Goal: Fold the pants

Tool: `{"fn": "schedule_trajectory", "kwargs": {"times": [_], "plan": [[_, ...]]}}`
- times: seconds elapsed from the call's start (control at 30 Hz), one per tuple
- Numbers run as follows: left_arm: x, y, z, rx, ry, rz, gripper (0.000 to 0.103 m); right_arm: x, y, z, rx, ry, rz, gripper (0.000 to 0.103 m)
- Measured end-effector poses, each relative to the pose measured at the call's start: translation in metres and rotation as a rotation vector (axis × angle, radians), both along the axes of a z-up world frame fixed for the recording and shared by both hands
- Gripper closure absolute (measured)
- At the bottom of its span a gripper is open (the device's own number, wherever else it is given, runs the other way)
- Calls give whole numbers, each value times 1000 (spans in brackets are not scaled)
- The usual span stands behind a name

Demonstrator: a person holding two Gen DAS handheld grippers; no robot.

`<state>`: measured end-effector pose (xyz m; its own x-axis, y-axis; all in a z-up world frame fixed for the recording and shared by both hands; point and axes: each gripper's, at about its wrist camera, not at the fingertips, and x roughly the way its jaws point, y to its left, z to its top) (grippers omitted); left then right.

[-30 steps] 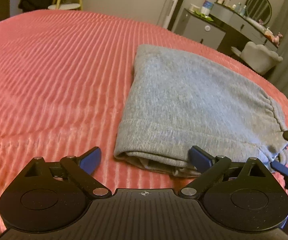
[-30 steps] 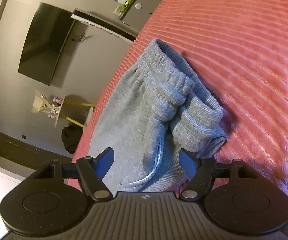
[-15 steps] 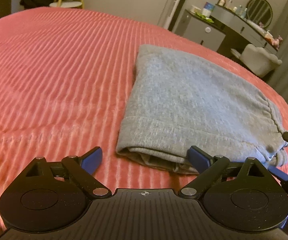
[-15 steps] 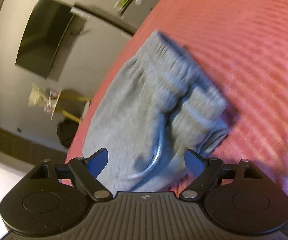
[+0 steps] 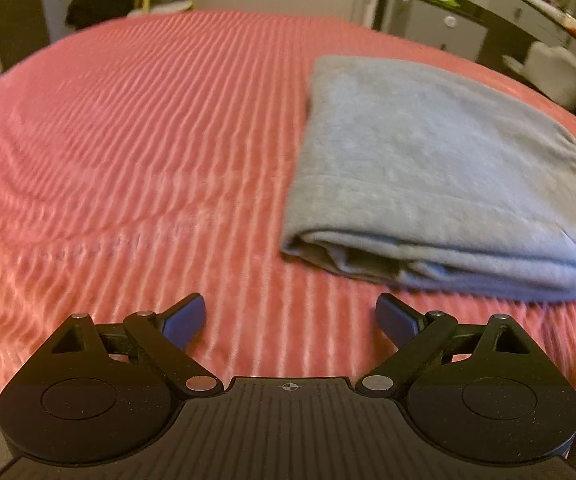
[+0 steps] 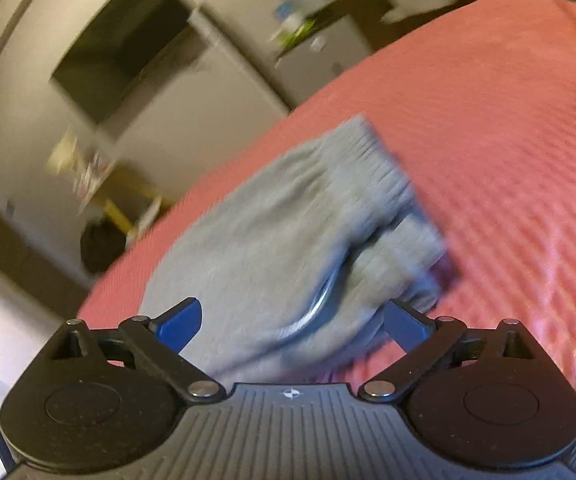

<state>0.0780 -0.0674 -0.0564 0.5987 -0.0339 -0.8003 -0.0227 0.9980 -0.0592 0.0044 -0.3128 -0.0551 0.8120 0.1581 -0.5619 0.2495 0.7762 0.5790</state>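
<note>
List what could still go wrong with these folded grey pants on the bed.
1. The white drawstring hangs out of the folded pants; the open right gripper, close by, might snag it.
2. The near edge shows loose layers, so a nudge from the open left gripper could spread the fold.

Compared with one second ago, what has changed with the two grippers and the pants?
Both grippers have drawn back from the pants. The left gripper now has only bedspread between its fingers, and the pants lie further ahead to its right. The right gripper also sits further from the waistband. Both stayed open and empty; the pants stayed folded in place on the bedspread.
</note>
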Motion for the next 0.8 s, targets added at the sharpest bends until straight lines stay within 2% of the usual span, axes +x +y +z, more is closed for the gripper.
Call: {"fn": "schedule_trajectory", "kwargs": {"times": [0.17,0.3,0.43,0.57,0.8], "plan": [[-21,-10,6,63,-52,-25,7,-1,31,9,-218,59,84,5],[-33,-11,14,42,-86,-43,7,-8,68,14,-389,88,147,5],[-49,-16,23,40,-154,-67,7,-23,93,22,-526,55,156,4],[-55,-21,27,42,-175,-97,7,-30,105,28,-570,52,170,4],[-68,-22,42,7,-281,-129,5,-37,100,32,-568,4,126,4]]}}
